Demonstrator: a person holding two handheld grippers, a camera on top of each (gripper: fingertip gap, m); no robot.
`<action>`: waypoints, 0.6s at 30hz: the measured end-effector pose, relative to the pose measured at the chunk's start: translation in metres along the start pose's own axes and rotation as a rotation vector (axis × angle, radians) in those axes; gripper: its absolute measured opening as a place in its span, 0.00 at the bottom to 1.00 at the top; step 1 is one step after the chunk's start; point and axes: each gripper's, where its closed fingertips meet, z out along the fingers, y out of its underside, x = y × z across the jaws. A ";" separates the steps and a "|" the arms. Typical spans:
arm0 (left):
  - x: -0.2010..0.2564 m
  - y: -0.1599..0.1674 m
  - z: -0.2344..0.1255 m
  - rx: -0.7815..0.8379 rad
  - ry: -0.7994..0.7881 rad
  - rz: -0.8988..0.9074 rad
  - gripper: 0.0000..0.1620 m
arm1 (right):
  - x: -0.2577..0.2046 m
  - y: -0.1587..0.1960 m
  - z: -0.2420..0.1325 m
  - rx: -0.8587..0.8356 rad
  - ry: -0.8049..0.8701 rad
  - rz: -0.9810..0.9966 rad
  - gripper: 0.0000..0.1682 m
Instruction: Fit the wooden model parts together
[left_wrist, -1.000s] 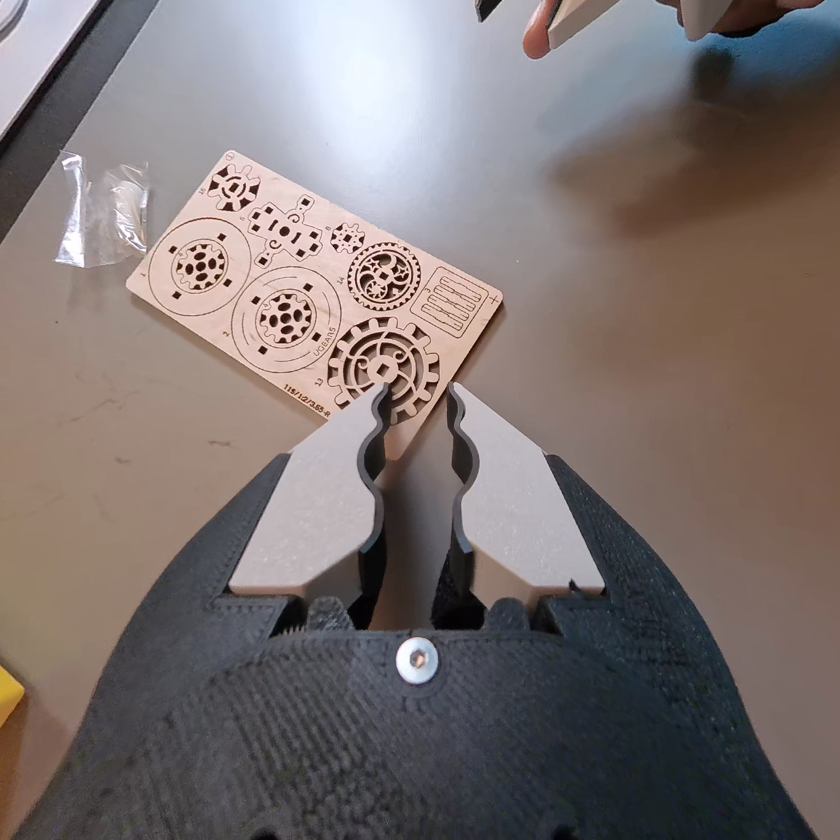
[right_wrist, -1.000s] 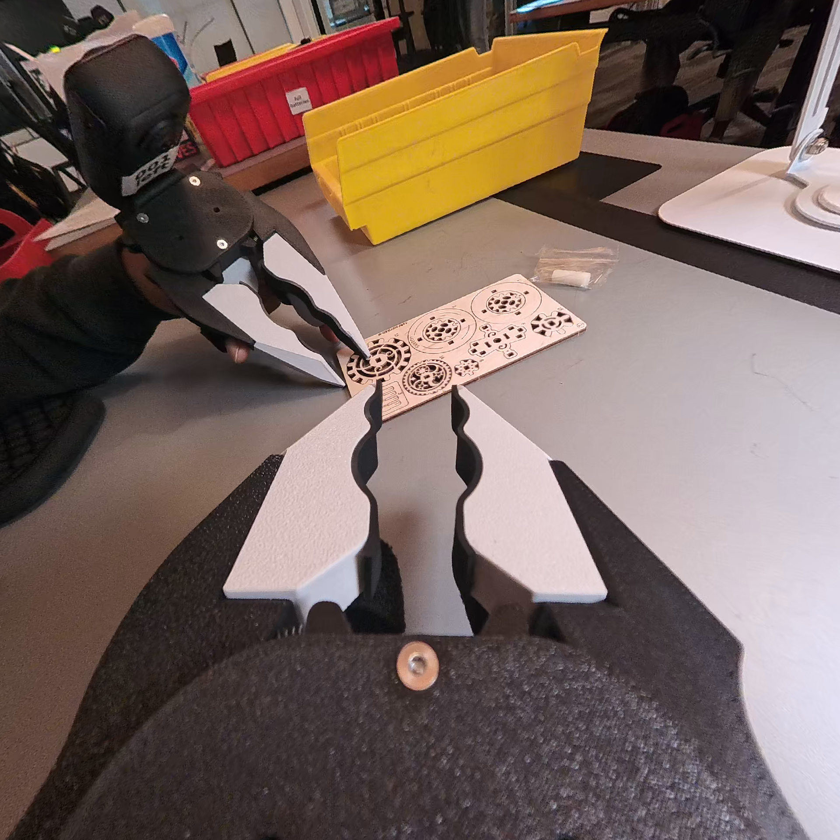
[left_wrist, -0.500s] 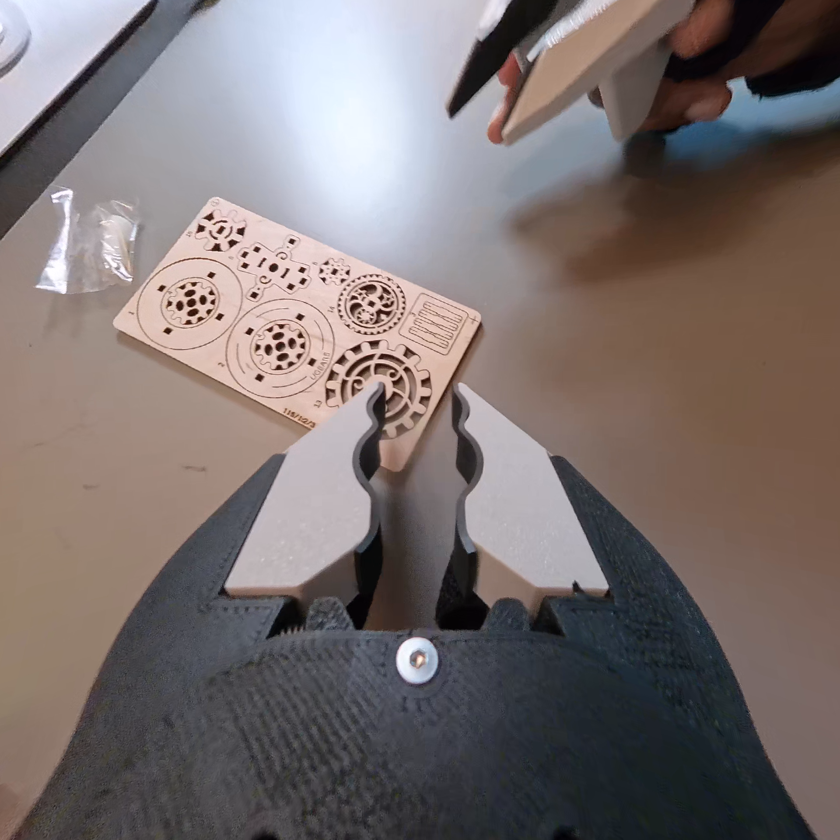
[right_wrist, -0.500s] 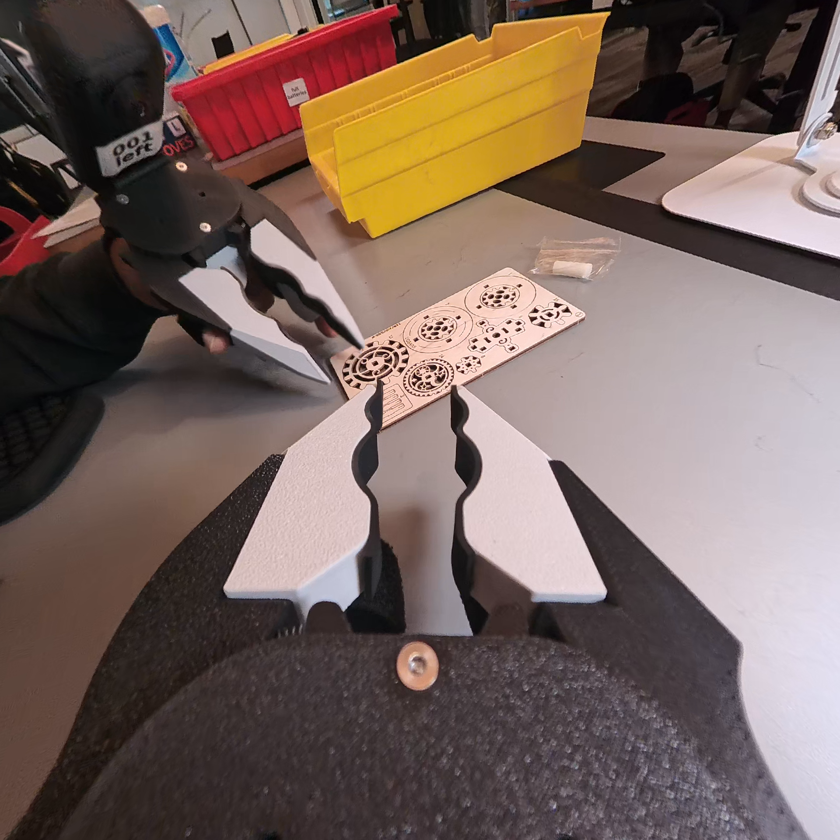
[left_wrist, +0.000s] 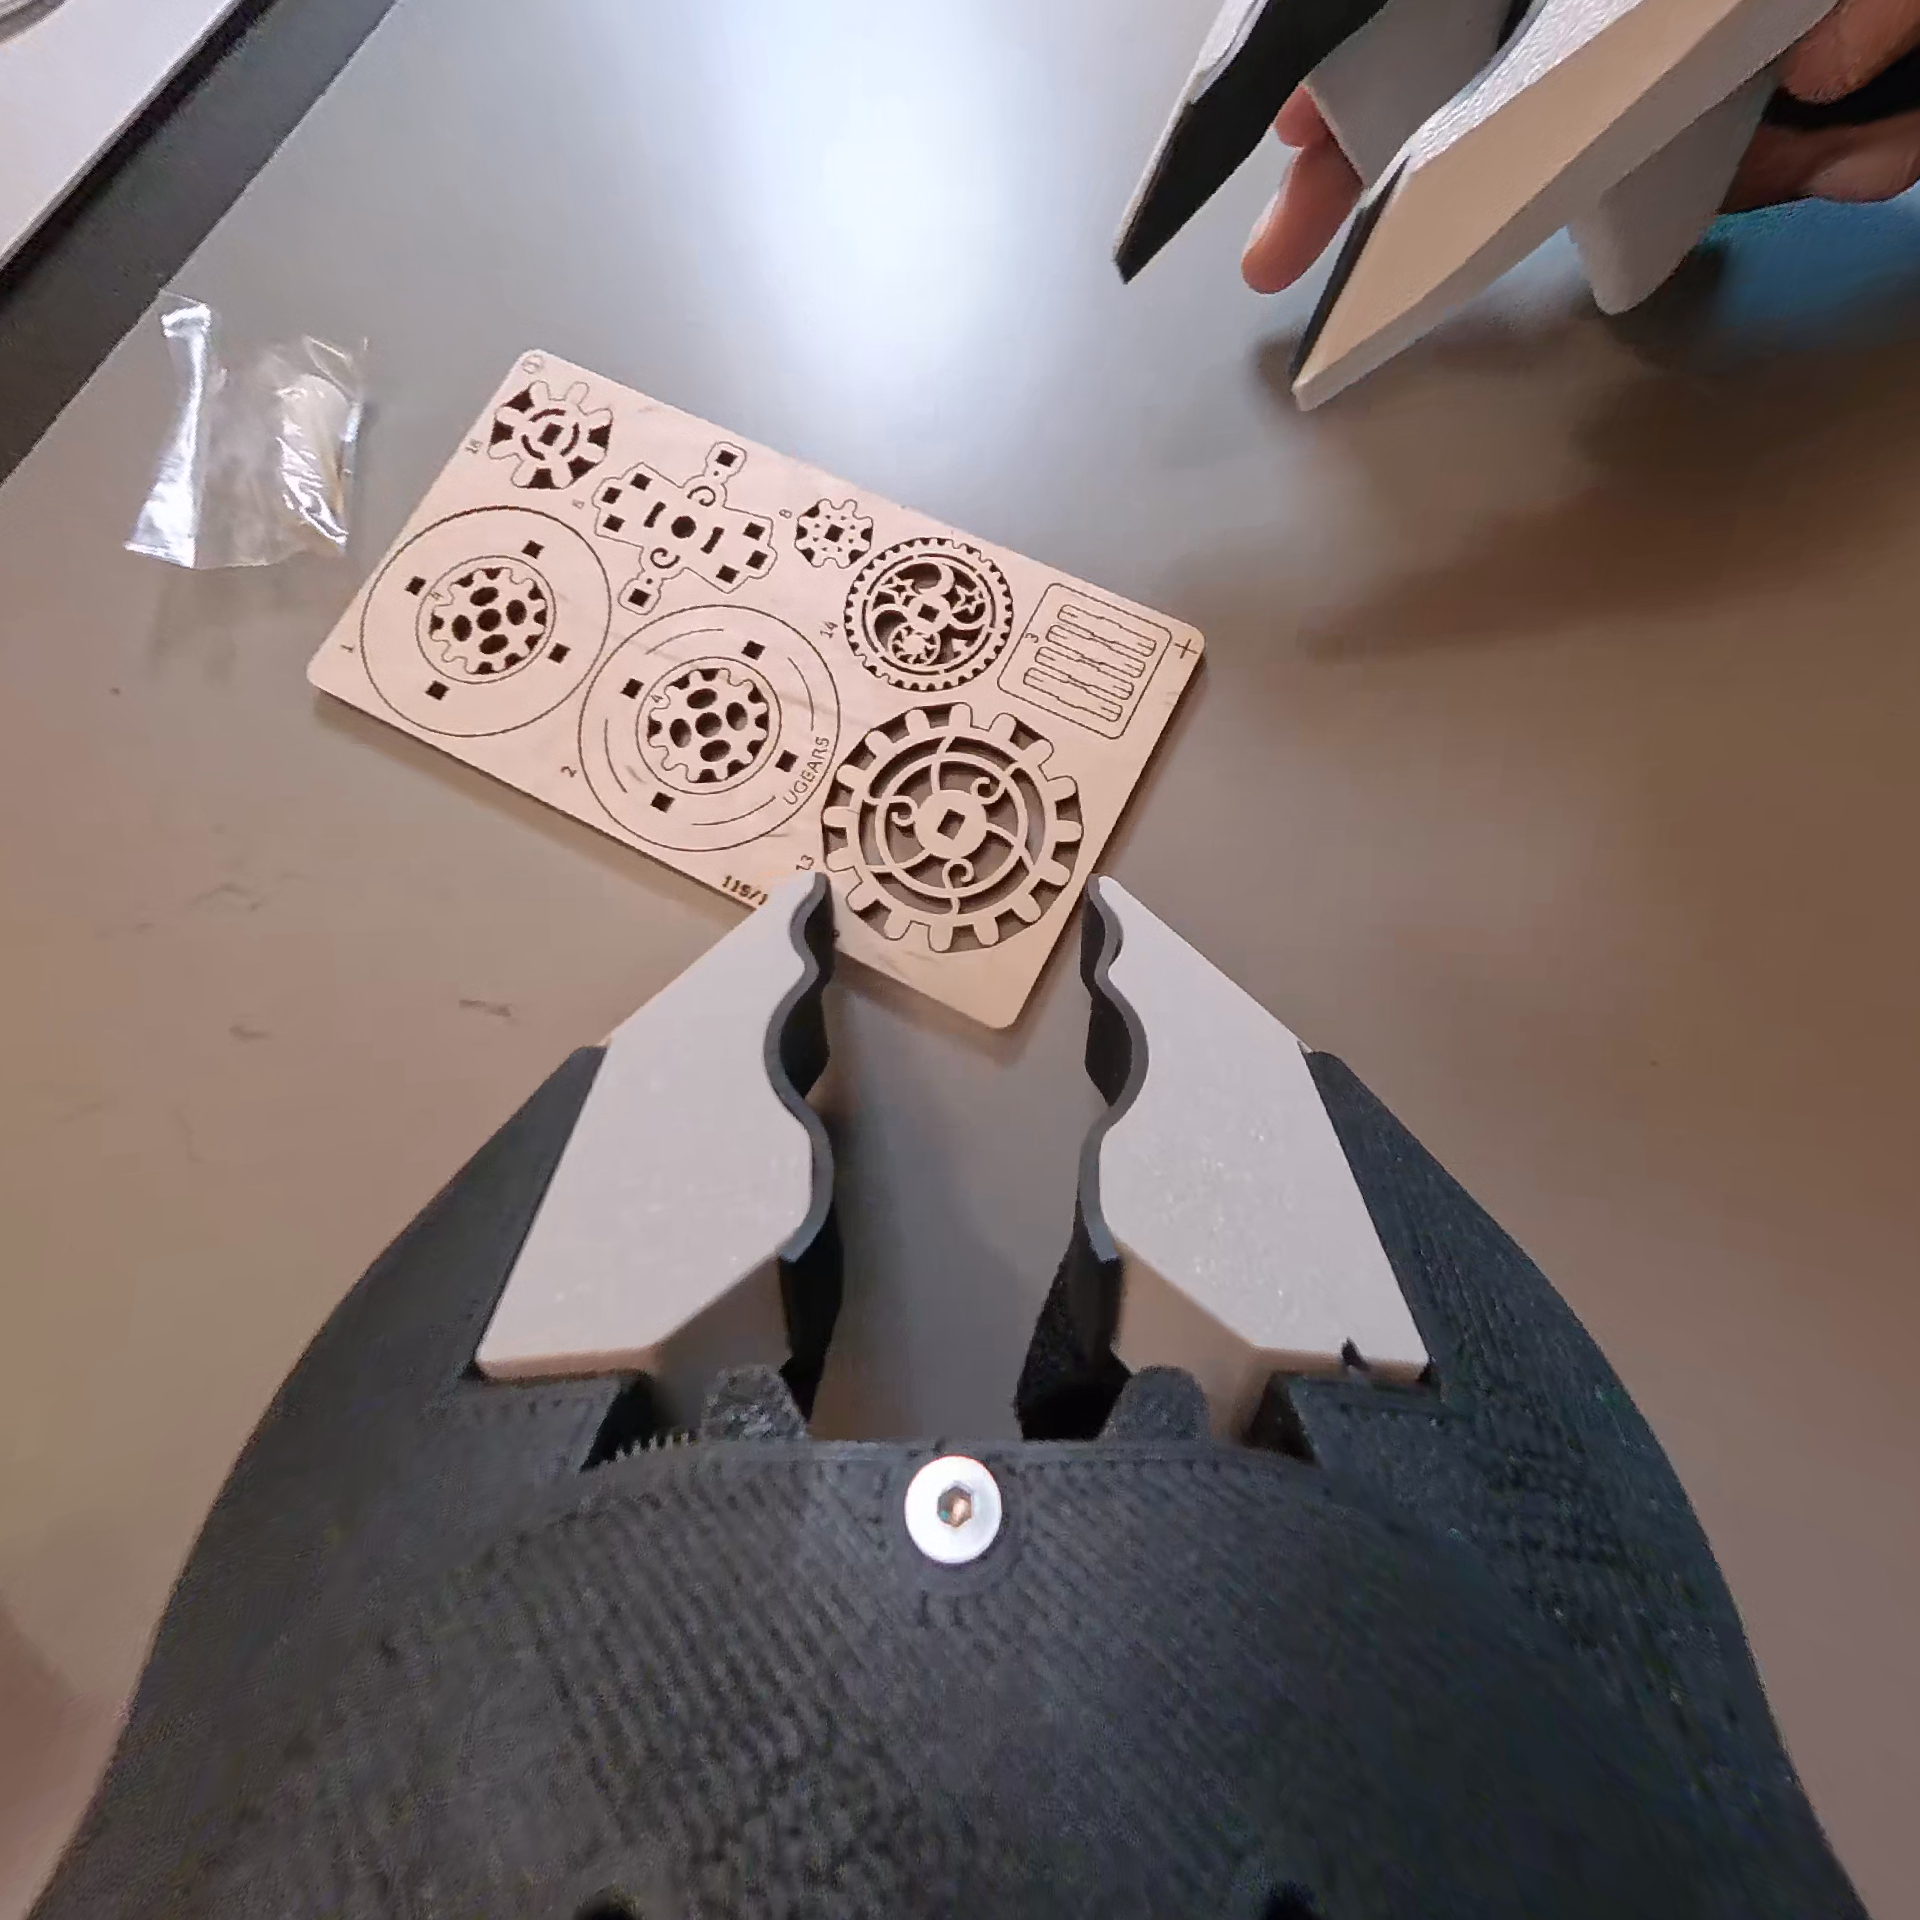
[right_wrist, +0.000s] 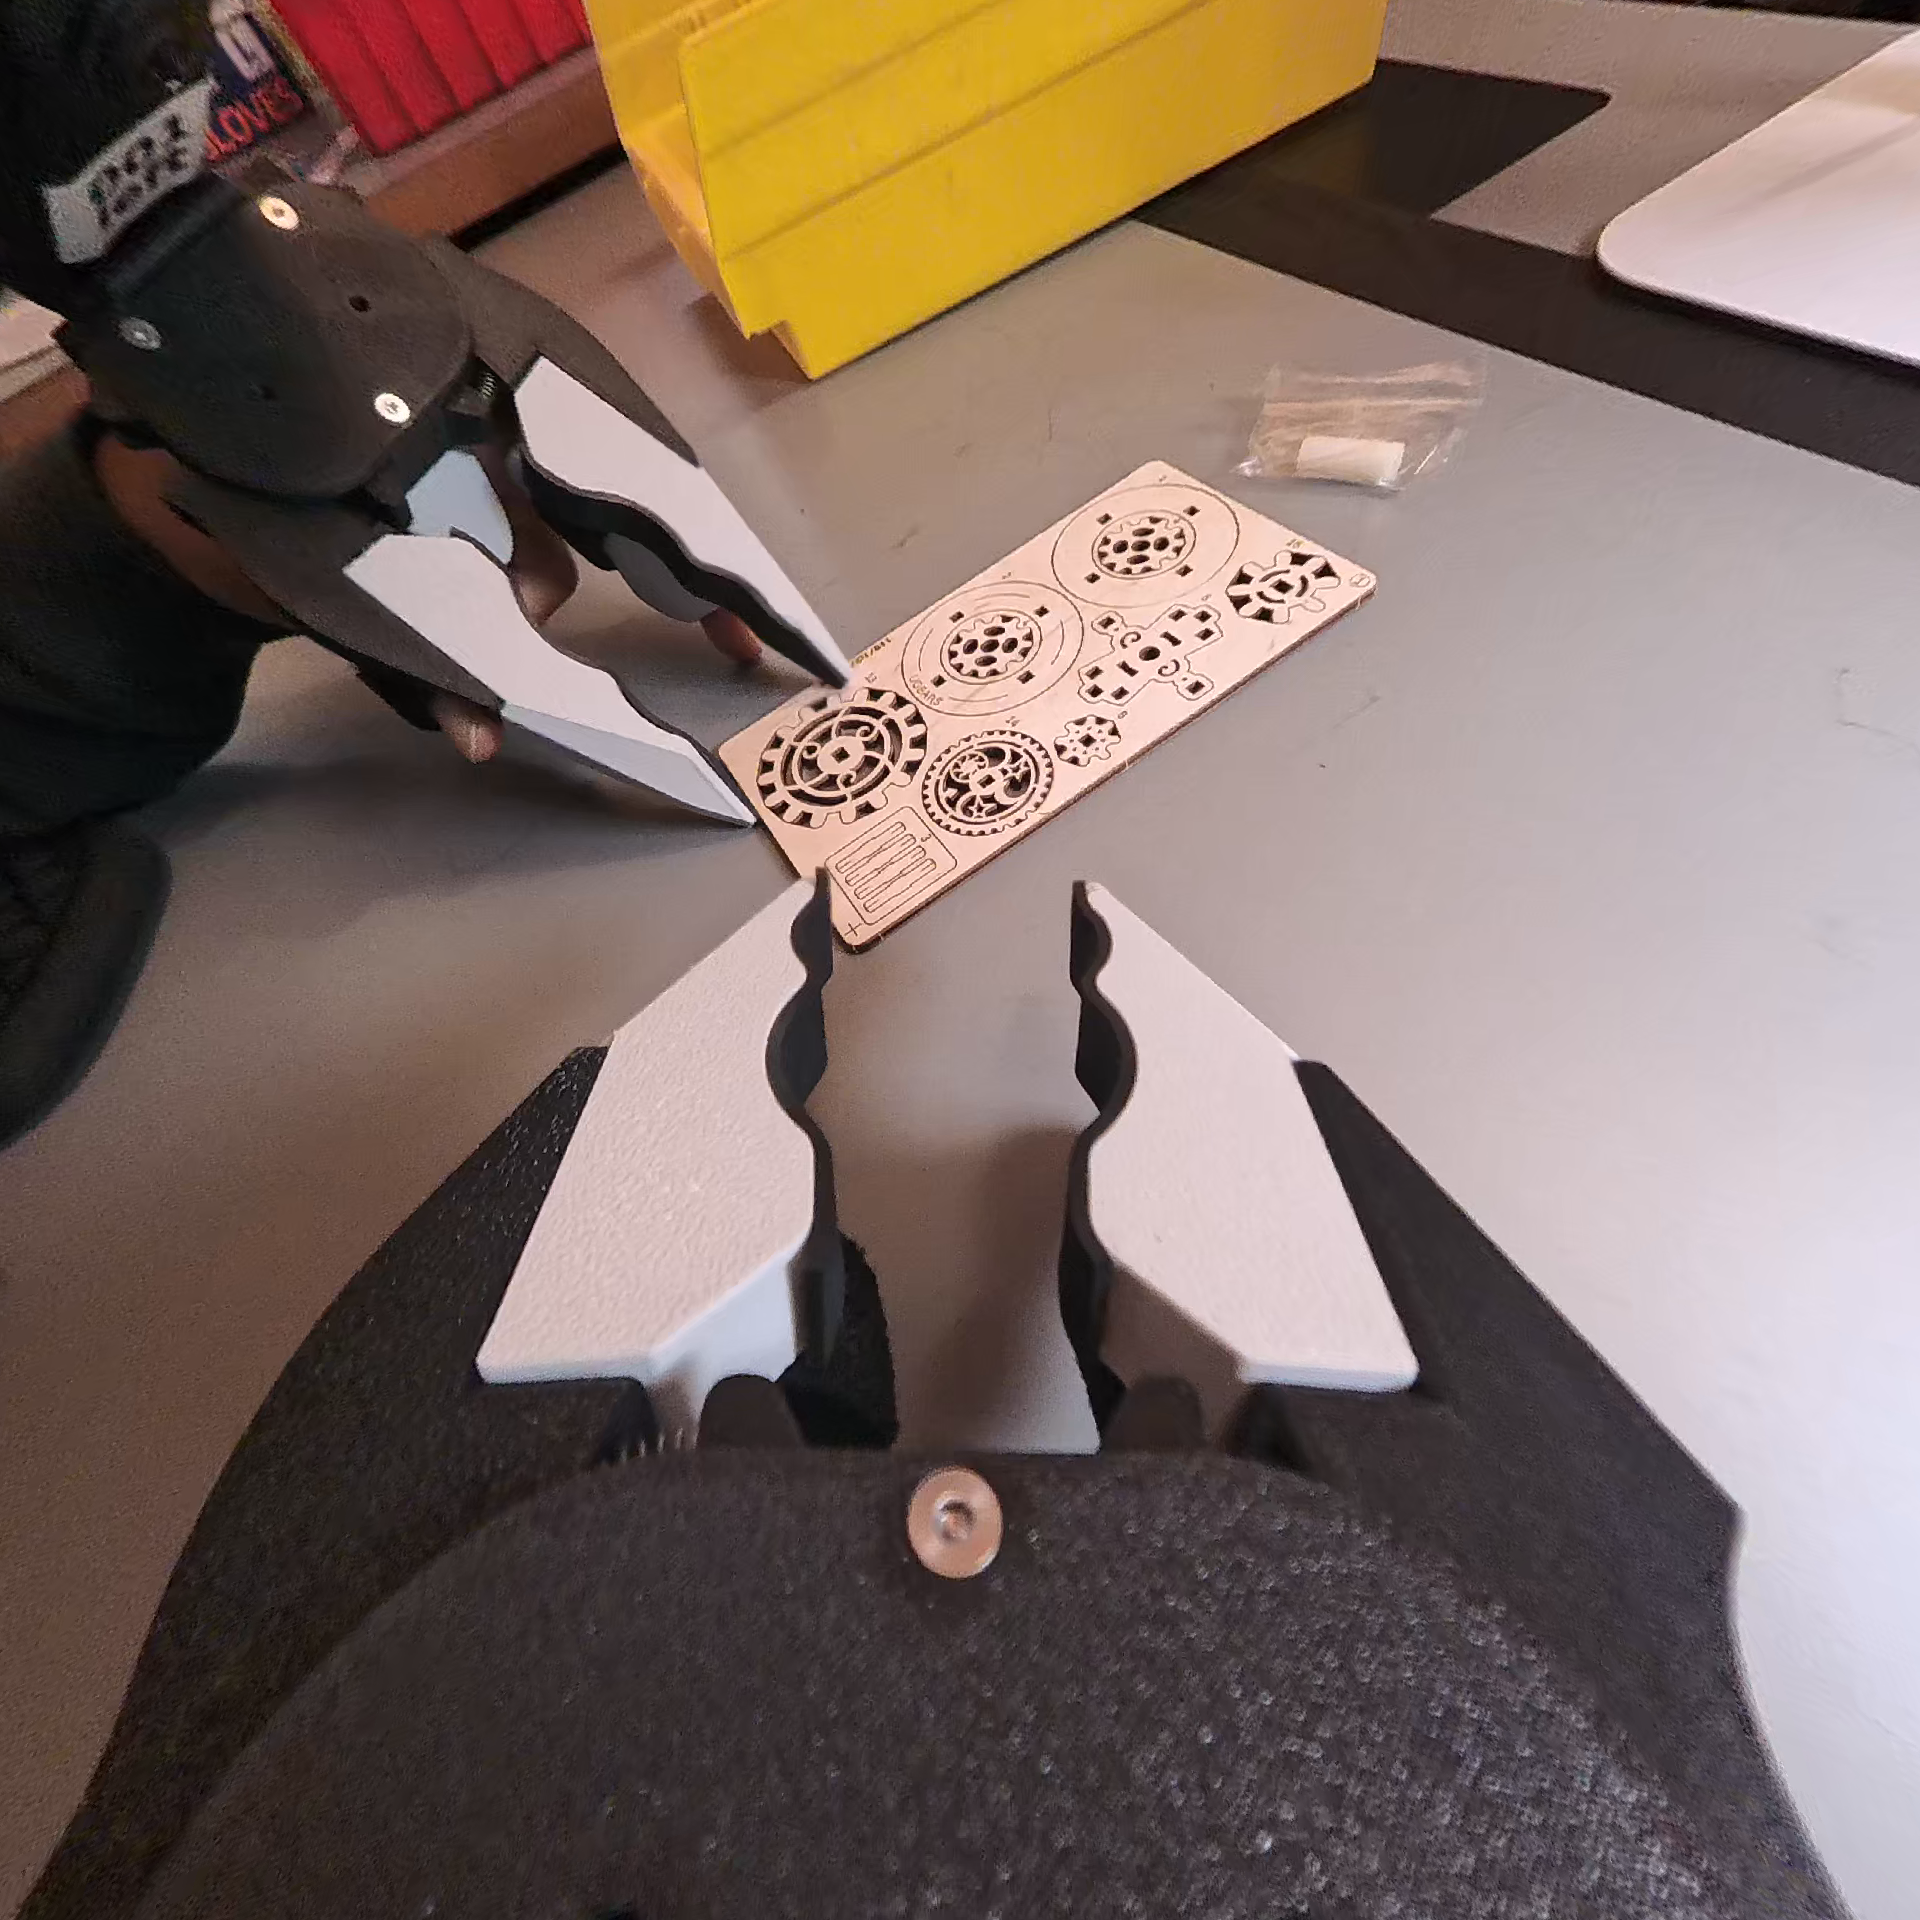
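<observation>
Both jaw pairs widened since half-second-earlier frame. Left gripper (left_wrist: 956, 904): released, empty, tips bracketing near corner of wooden parts sheet (left_wrist: 748, 675). Right gripper (right_wrist: 951, 899): released, empty, just short of opposite short edge. Sheet flat on table (left_wrist: 1455, 935), long axis running between grippers; left judged nearer.

This looks like a workshop or lab. A plain grey bench (right_wrist: 1455, 831) with scuffed marks carries a yellow plastic parts bin (right_wrist: 987, 156) at its far edge, and a red bin (right_wrist: 436, 62) stands behind that. A black mat strip (right_wrist: 1455, 135) and a white stand base (right_wrist: 1787, 229) lie toward the far right corner.
</observation>
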 end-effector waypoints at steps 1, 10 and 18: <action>0.002 0.000 0.000 -0.001 0.003 0.010 0.26 | 0.000 0.001 0.001 -0.012 0.005 -0.005 0.26; 0.013 -0.006 -0.004 0.011 0.034 0.038 0.16 | 0.005 0.006 0.011 -0.120 0.052 -0.026 0.31; 0.008 0.006 -0.006 -0.074 0.010 0.006 0.27 | -0.003 0.014 0.022 -0.278 0.105 -0.056 0.53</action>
